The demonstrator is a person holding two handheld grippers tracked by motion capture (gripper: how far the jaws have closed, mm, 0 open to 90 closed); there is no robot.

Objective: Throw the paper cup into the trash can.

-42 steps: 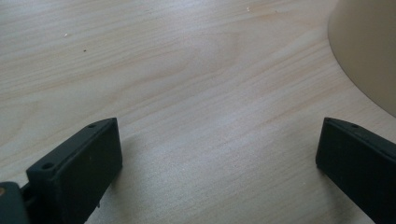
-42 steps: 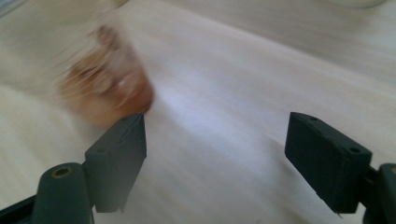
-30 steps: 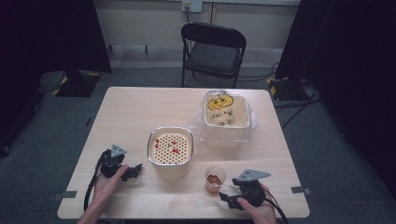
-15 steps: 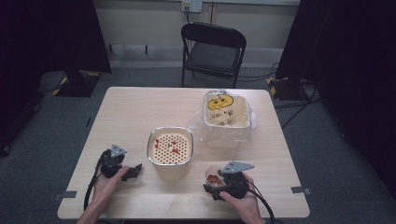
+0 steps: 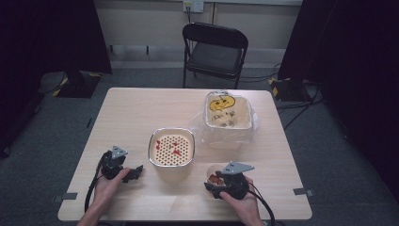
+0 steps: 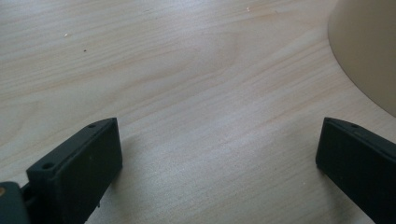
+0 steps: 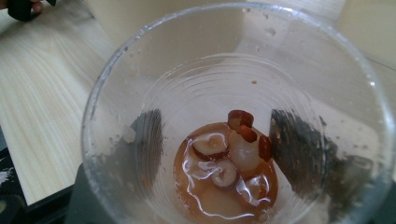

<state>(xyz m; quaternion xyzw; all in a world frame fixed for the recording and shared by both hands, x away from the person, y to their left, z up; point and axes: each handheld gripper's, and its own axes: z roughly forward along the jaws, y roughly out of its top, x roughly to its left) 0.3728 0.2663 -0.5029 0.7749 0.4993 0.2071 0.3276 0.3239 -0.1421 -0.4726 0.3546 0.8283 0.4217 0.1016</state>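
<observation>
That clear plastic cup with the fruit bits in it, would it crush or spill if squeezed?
The cup looks thin and clear, so it probably flexes under a hard squeeze. It holds only a little liquid and fruit, so it is likely light, and tipping it would spill that.

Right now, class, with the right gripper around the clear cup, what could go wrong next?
1. The clear cup holds brownish liquid and fruit slices; squeezed thin walls may buckle and spill.
2. The right gripper sits near the strainer bowl; a hasty lift could knock it.
3. The left gripper rests open on the table, so nothing steadies the bowl.
</observation>
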